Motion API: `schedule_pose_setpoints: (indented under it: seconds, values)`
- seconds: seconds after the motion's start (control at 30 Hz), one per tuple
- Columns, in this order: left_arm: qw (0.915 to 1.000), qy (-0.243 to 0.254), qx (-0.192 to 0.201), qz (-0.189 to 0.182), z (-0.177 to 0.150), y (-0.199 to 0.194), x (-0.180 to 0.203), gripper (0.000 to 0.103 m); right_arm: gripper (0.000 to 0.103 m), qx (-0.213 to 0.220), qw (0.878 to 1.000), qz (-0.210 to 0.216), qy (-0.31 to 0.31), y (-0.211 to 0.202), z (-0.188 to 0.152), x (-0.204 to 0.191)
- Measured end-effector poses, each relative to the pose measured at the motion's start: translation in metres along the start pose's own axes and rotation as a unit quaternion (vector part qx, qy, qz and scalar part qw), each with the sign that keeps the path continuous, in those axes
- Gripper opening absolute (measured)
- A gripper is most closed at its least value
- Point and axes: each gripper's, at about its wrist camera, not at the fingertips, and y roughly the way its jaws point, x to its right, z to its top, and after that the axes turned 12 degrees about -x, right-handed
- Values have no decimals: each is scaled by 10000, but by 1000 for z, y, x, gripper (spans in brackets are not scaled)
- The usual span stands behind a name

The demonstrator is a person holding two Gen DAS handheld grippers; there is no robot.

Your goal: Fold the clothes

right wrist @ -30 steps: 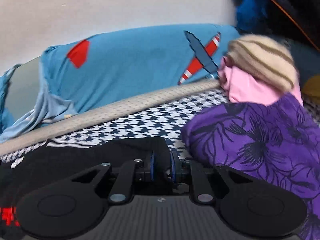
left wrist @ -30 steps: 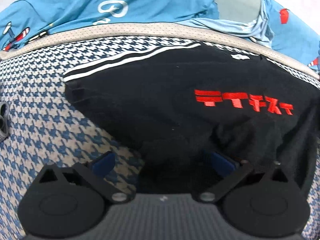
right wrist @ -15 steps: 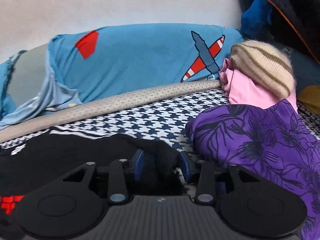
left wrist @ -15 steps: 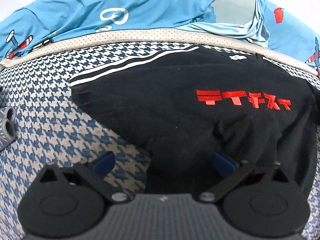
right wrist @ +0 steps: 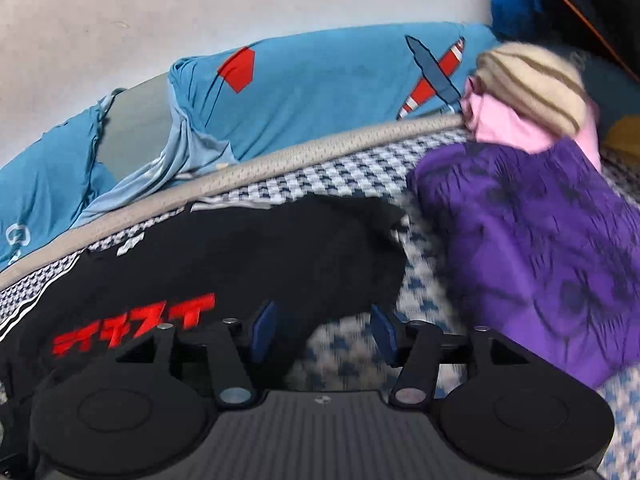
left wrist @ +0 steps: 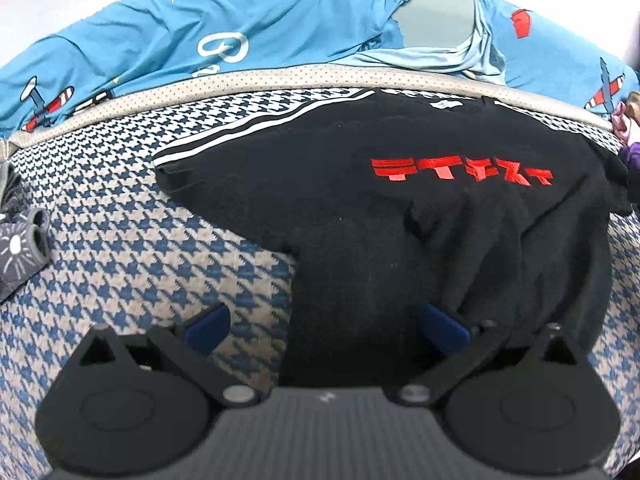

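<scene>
One black shirt (left wrist: 400, 220) lying crosswise.

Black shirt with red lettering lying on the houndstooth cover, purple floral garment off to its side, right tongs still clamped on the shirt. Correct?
Not clamped. The right wrist view shows the right tongs open; their jaws have just been opening, with the black shirt lying loose between them on the houndstooth cover. The purple floral garment is beside it as stated.

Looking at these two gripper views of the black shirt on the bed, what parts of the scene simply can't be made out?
- Left wrist view: the near hem of the black shirt is hidden behind the left gripper.
- Left wrist view: the grey item is cut off by the left edge; what it is cannot be told.
- Right wrist view: the purple garment and checked cover are motion-blurred, and the right edge cuts the garment off.
</scene>
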Motion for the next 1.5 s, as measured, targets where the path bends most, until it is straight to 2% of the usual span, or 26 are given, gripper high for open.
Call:
schedule_pose_setpoints:
  seconds: [0.17,0.47,0.73,1.07,1.5]
  values:
    - [9999,71,88,48,-12,-10,0,103,53,-160,9998,144,45,-12,-28,0]
    - [9999,-111,-13,16,-32,-13,-5,103,56,-411,9982,372,-219,-21,-68,-12]
    - [9995,-294,-61,-61,-52,-17,-4,103,57,-484,9954,777,-269,-26,-81,-19]
    - [9985,-529,-151,-31,-73,-17,-4,103,57,-530,9916,997,-636,-31,-96,-33]
    - [9975,-698,-112,65,-87,-19,-7,103,56,-431,9873,1355,-708,-43,-107,-34]
